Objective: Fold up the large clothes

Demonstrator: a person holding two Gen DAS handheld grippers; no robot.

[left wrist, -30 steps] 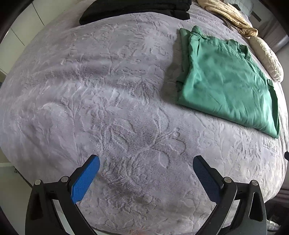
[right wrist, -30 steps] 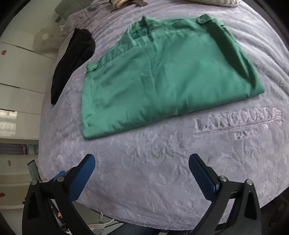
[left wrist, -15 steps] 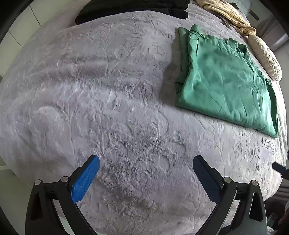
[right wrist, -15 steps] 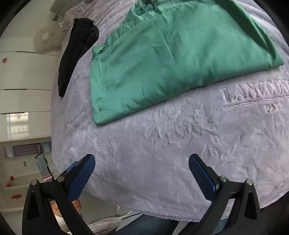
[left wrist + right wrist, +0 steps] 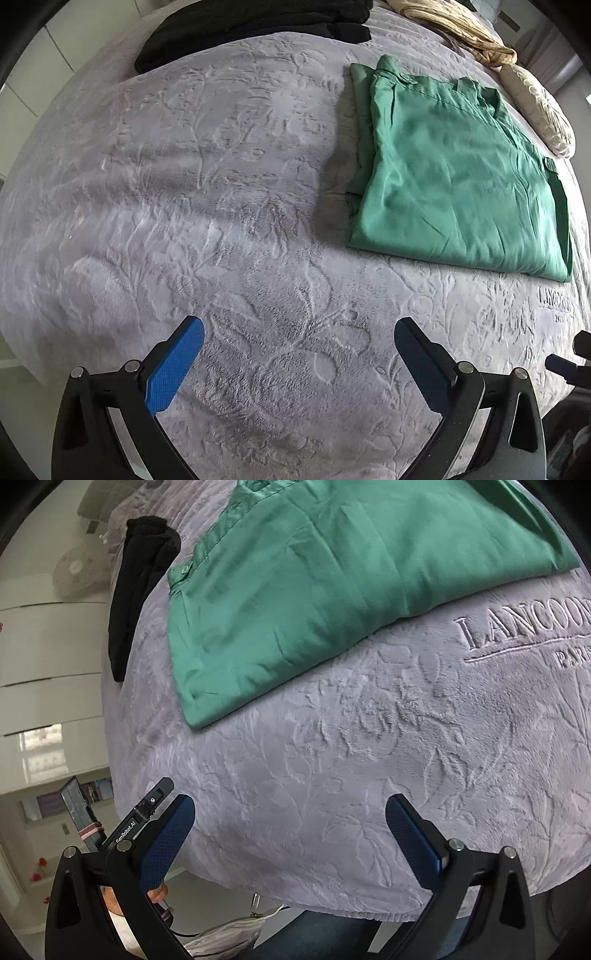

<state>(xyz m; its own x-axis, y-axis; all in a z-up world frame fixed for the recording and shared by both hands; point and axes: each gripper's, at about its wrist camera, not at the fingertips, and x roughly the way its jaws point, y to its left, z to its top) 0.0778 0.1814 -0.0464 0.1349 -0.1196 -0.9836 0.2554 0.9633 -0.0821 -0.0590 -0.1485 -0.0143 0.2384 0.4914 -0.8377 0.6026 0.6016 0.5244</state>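
Green shirt (image 5: pixel 458 177), folded into a flat rectangle, lies on the grey blanket (image 5: pixel 207 206), well ahead of both sets of tongs and touched by neither.

Left tongs (image 5: pixel 299 354) hang over bare blanket near the bed's near edge, their blue pads (image 5: pixel 173 369) spread wide apart with nothing between them. The shirt sits beyond them and to the right. Farther back, a pile of black clothes (image 5: pixel 255 26) rests along the far edge of the blanket, and a beige bundle of cloth (image 5: pixel 461 33) and a cream pillow (image 5: pixel 543 114) lie past the shirt's far side.

Right tongs (image 5: pixel 290 834) are also spread wide and empty, poised over the blanket's near edge. Ahead of them the shirt (image 5: pixel 343 579) fills the upper part of the view, its buttoned corner toward the left. Raised lettering (image 5: pixel 524 631) in the blanket (image 5: pixel 369 775) reads "LANCOON" and "PARIS", just on the near side of the shirt's fold. The black clothes (image 5: pixel 136 590) drape at the blanket's left edge, apart from the shirt. White drawers (image 5: pixel 48 646) stand beyond the bed on the left.
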